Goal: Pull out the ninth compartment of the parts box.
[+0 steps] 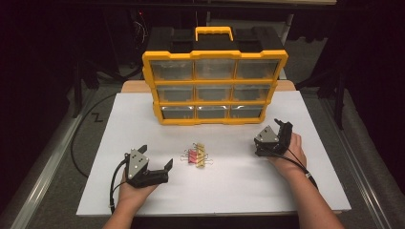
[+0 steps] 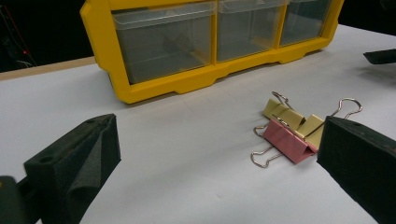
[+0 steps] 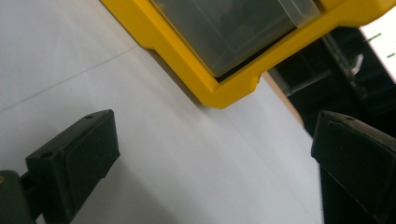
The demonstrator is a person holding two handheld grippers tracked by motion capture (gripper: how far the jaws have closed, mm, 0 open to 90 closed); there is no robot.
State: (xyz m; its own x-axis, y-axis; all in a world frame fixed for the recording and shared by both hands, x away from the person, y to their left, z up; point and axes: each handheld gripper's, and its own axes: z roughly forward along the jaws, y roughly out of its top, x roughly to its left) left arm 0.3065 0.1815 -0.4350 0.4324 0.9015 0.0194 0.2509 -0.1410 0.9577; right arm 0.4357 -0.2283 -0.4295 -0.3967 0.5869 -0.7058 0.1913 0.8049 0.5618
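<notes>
You'll find no readable text, label, brand or number anywhere here; nothing on the yellow organizer (image 1: 215,86) carries lettering.

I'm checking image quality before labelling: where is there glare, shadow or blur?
High view: dark surround, bright white table, glare on the organizer drawers. Left gripper view: binder clips sharp, near jaws soft. Right gripper view: tilted, jaws casting soft shadows on the table.

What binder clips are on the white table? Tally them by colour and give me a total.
Yellow binder clips: 2
Pink binder clip: 1
Total: 3, lying bunched together in front of the yellow drawer organiser.
</notes>
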